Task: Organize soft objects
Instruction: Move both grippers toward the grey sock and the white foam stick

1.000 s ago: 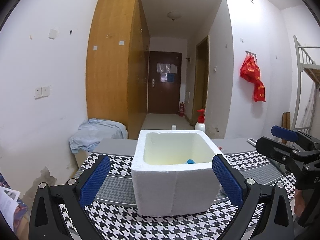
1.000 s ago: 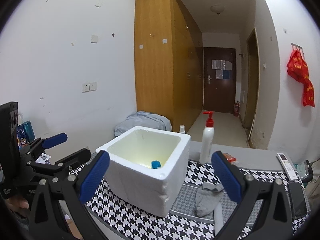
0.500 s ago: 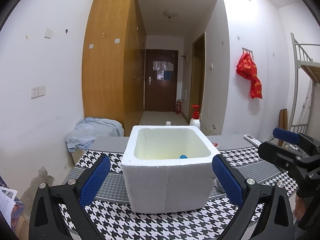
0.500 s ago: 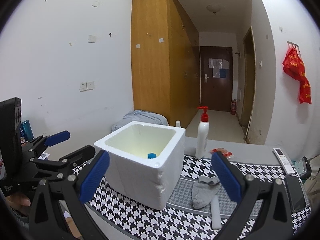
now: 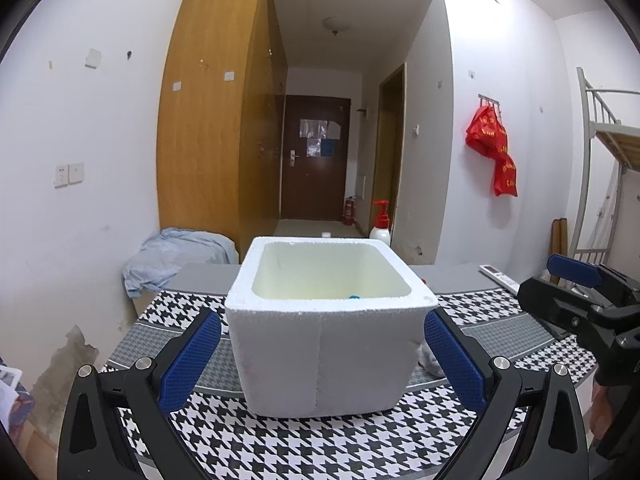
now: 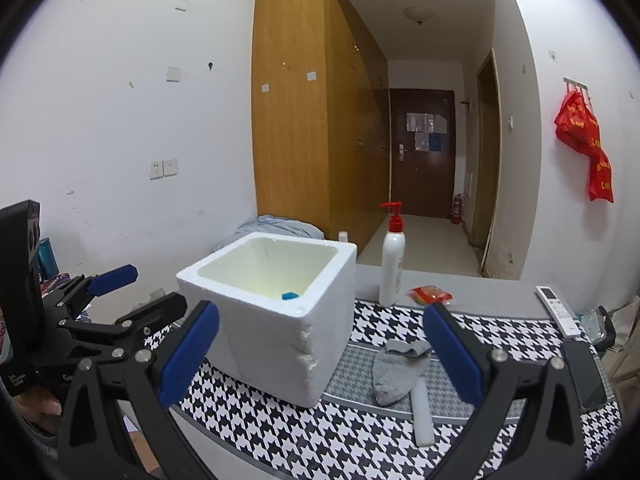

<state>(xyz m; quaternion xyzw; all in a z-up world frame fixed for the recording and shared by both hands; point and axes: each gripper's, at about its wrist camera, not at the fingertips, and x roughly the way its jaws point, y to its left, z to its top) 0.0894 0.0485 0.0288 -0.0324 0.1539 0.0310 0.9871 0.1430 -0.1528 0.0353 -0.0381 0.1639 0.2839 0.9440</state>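
Note:
A white foam box stands open on the houndstooth mat; it also shows in the right wrist view. A small blue object lies inside it, just visible over the rim in the left wrist view. A grey sock and a white foam stick lie on the mat right of the box. My left gripper is open and empty in front of the box. My right gripper is open and empty, nearer the sock.
A white pump bottle with a red top stands behind the sock. A red snack packet, a white remote and a dark phone lie at the right. A blue cloth heap lies beyond the table's left end.
Both grippers have drawn back and lowered a little, so the box looks smaller and less of its inside shows. Both stay open and empty.

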